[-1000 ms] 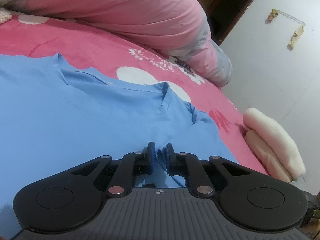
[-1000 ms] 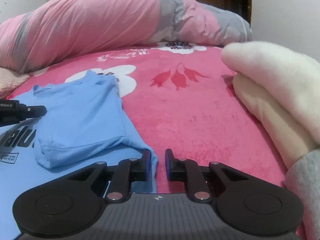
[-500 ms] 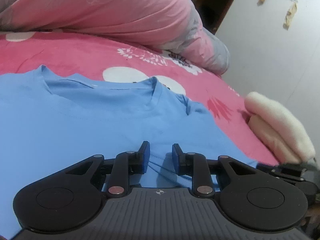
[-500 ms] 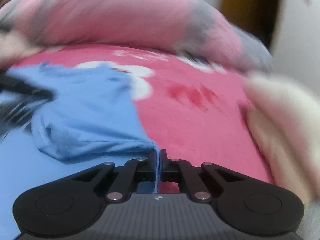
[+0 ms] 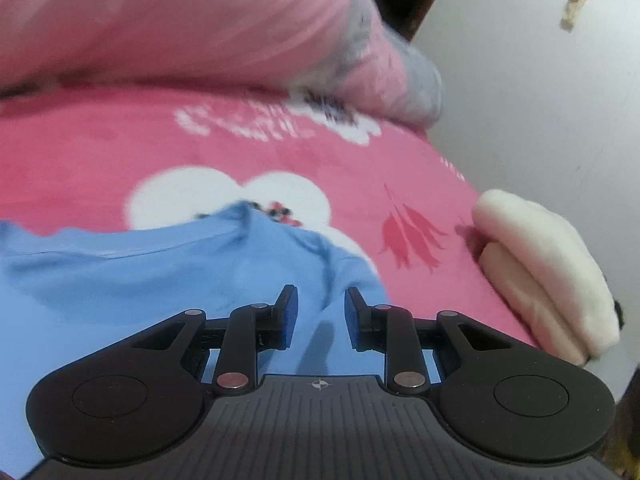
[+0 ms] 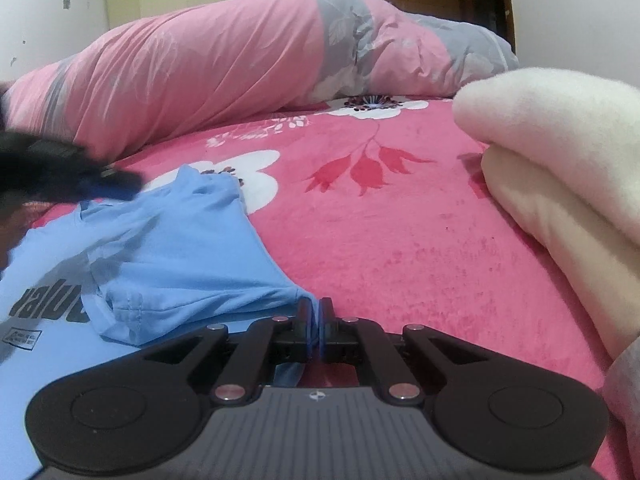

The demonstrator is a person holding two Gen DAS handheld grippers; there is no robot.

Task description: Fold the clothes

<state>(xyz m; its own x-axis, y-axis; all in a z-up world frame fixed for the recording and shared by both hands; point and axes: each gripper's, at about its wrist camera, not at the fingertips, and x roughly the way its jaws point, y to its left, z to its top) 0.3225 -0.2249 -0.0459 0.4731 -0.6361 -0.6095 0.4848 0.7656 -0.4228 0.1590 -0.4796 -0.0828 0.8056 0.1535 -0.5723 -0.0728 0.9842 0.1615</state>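
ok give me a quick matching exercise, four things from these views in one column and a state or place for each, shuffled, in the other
1. left hand-held gripper
2. right hand-held gripper
3. blue t-shirt
4. cream folded blanket

a. lies at the bed's right edge
b. shut on a cloth edge
c. spread flat, one sleeve folded in
d. jaws apart, nothing pinched

Pairs: 1-d, 2-b, 3-c, 4-a

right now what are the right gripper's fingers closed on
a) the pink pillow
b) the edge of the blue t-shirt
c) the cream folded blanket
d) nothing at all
b: in the right wrist view the right gripper has its fingers pressed together on an edge of the blue t-shirt, with the cloth pulled up into them.
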